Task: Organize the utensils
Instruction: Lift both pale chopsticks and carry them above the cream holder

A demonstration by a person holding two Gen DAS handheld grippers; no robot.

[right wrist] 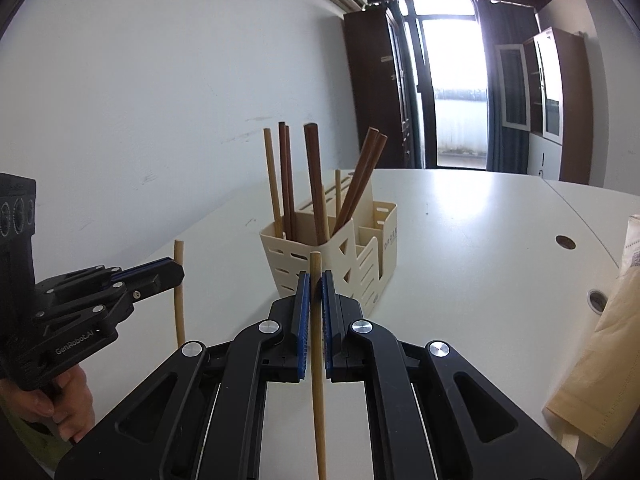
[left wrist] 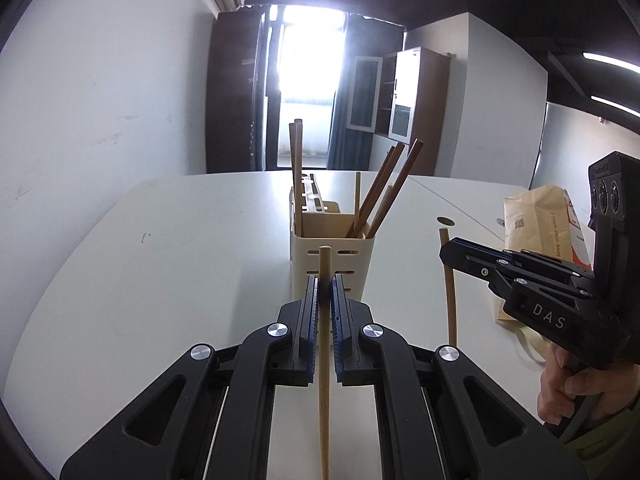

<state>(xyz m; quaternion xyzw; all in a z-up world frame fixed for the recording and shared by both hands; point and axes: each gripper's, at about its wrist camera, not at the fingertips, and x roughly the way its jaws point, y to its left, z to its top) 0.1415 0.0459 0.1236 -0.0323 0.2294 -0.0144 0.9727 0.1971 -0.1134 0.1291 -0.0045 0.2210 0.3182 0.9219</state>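
Left hand-held gripper (left wrist: pixel 325 280): clenched on a pale chopstick (left wrist: pixel 324 360), upright.
Right hand-held gripper (right wrist: pixel 315 280): clenched on a second pale chopstick (right wrist: pixel 316 360).
Utensil holder (right wrist: pixel 320 248): on worktop (right wrist: pixel 460 240), 12 o'clock of both grippers, holding dark chopsticks (right wrist: pixel 316 184).

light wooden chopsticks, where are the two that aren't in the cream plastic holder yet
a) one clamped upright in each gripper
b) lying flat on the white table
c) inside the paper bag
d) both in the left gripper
a: the left gripper is shut on one light wooden chopstick, and the right gripper on the other, short of the cream plastic holder.
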